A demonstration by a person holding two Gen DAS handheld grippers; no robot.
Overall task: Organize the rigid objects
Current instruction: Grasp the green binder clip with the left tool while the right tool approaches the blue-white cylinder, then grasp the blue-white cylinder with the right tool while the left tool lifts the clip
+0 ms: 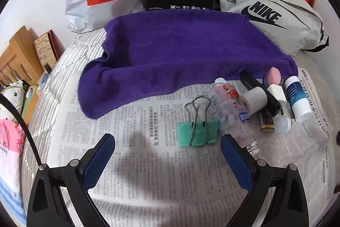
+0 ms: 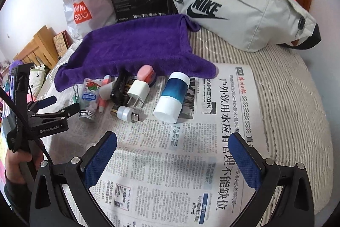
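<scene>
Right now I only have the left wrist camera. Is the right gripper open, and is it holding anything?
Observer: The right gripper is open with nothing between its fingers, above the newspaper.
Operator: What is the small white dome near the blue-and-white bottle?
Observer: In the right wrist view the white dome has a metal USB plug sticking out of it, so it looks like a small plug-in light.
Operator: What lies to the right of that bottle?
Observer: The blue-and-white bottle lies on its side. To its right there is only newspaper, then striped bedding.
</scene>
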